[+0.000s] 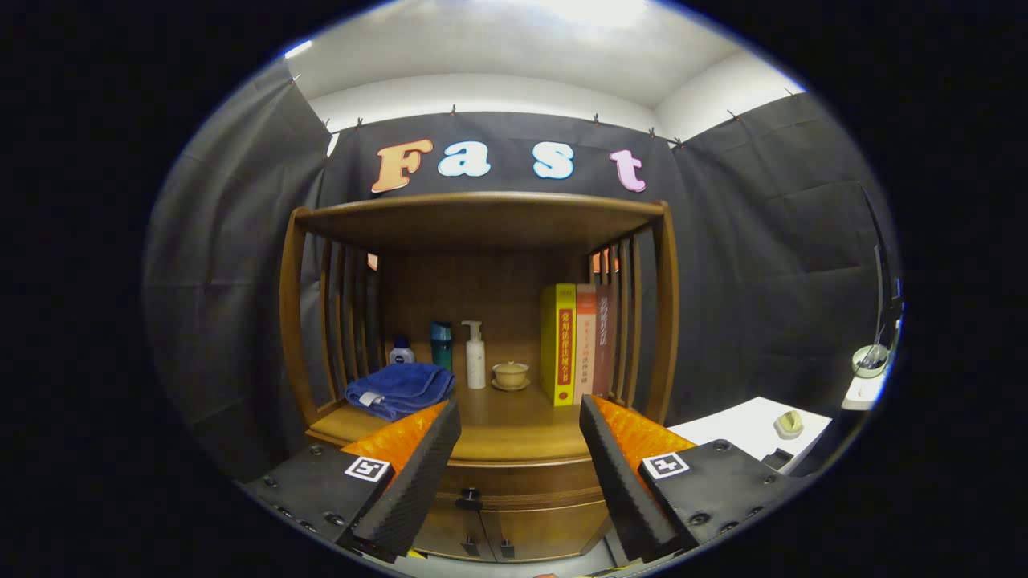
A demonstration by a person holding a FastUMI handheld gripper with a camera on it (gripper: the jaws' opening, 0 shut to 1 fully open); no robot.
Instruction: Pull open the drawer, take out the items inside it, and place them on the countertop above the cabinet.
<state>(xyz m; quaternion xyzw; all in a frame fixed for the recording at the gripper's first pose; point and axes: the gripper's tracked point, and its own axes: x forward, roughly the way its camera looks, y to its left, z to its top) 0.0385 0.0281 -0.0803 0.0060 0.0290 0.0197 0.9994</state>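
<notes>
Gripper view. The gripper [520, 449] occupies the lower centre of the frame, its two black ribbed fingers [418, 482] spread wide apart with orange housings behind them and a square marker on each body. The jaws are released: nothing lies between them and neither pad touches anything.

Through the gap between the fingers, low in the frame, appears the front of a wooden cabinet [522, 498]. Its drawer [526, 482] is closed, and a small dark knob [469, 501] sits on it just right of the left finger. Below, two cabinet doors meet at the bottom centre.

Above the drawer, the countertop [514, 429] runs across the middle of the frame, just beyond the fingertips, under a slatted wooden hutch.

On the countertop:
- left of centre, a folded blue towel [399, 389], just above the left fingertip;
- behind it, a small white-capped bottle [401, 352] and a dark teal bottle [441, 343];
- at centre, a white pump bottle [475, 356] and a tan lidded cup [511, 374] on a saucer;
- right of centre, three upright books [577, 343], the nearest one yellow.

At the lower right, a white table [747, 425] carries a small pale object [789, 423].
</notes>
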